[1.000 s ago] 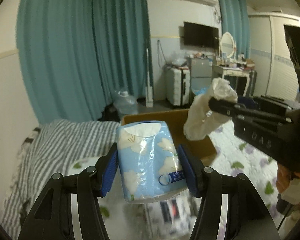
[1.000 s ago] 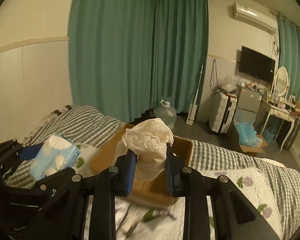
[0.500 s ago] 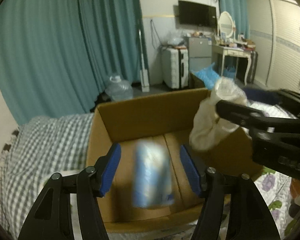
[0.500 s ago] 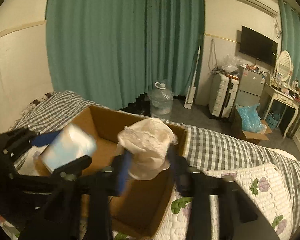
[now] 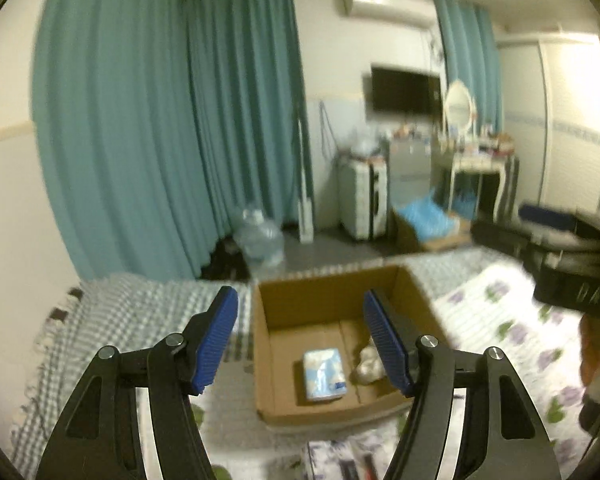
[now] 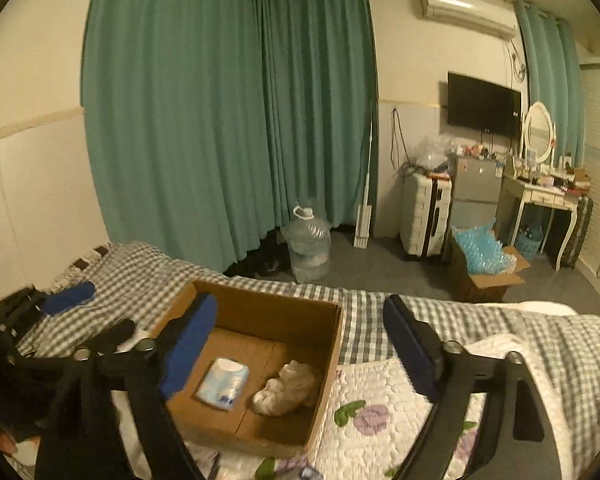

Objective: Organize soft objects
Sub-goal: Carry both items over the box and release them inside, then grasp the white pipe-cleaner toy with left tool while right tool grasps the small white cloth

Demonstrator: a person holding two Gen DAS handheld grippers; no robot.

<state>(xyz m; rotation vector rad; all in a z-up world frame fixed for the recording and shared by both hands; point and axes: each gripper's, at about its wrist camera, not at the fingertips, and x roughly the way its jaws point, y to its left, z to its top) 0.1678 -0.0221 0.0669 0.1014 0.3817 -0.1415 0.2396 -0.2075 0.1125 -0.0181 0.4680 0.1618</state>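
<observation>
An open cardboard box (image 5: pixel 332 296) (image 6: pixel 260 308) sits on the bed. A blue flowered tissue pack (image 5: pixel 325 374) (image 6: pixel 223 389) lies flat on its floor. A crumpled cream lace cloth (image 5: pixel 367 364) (image 6: pixel 288 388) lies beside it to the right, inside the box. My left gripper (image 5: pixel 306 340) is open and empty, held above and in front of the box. My right gripper (image 6: pixel 300 356) is open and empty, above the box's near side; it also shows in the left wrist view (image 5: pixel 556 240) at the right edge. The left gripper shows in the right wrist view (image 6: pixel 64 300) at the far left.
The bed has a grey checked blanket (image 6: pixel 148 280) and a white flowered quilt (image 6: pixel 380 412). Printed packets (image 5: pixel 340 460) lie near the front edge. On the floor beyond stand a water jug (image 6: pixel 308 240), a suitcase (image 6: pixel 424 216) and a box of blue plastic (image 6: pixel 484 264).
Both grippers opened and let go: the tissue pack and the lace cloth dropped into the box. Both grippers have since pulled back and up from the box.
</observation>
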